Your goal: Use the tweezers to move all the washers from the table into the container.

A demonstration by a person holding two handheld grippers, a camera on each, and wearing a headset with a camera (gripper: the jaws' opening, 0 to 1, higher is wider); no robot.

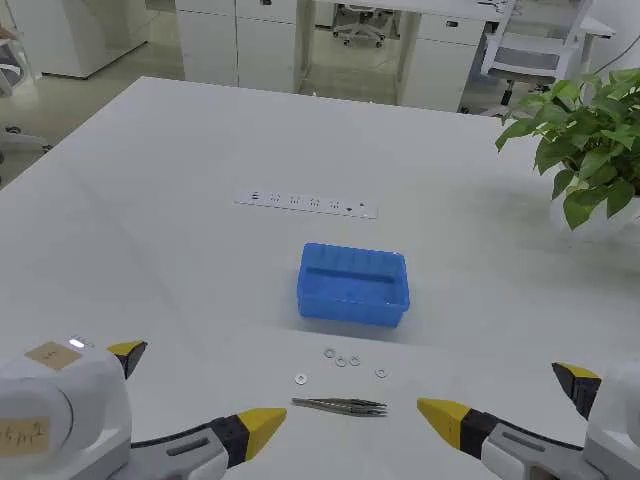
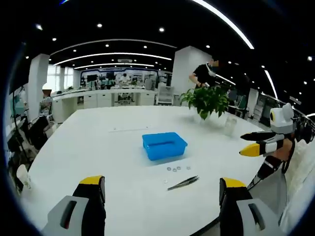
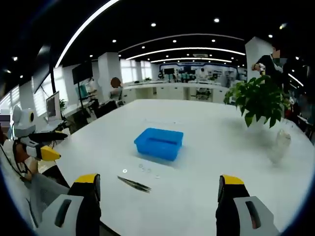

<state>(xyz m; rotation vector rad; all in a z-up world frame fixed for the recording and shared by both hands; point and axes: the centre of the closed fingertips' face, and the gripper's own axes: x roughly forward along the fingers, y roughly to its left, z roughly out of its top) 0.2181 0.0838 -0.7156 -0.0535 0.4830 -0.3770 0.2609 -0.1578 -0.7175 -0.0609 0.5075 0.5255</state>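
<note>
The left claw and the right claw are nearest the person. They hang low over the near edge of the white surface, at 7 o'clock and 5 o'clock of the head view. Each has its yellow-tipped jaws spread wide apart and grips nothing.

Just past the inner jaw tips and between them, the tweezers lie flat on the surface, running from 9 to 3 o'clock, with neither claw touching them.

At 12 o'clock of the tweezers and close by, five small washers lie loose on the surface. Three sit together in a short cluster, one lies apart at 4 o'clock of the cluster and one apart at 8 o'clock. None touches the tweezers.

Farther on, at 12 o'clock of the washers, stands the blue container, open at the top.

Beyond it, at about 11 o'clock, a socket strip is set flat into the surface. Well off at 2 o'clock of the container, a leafy green plant stands in a pale pot near the surface's edge. White cabinets stand farthest back.
</note>
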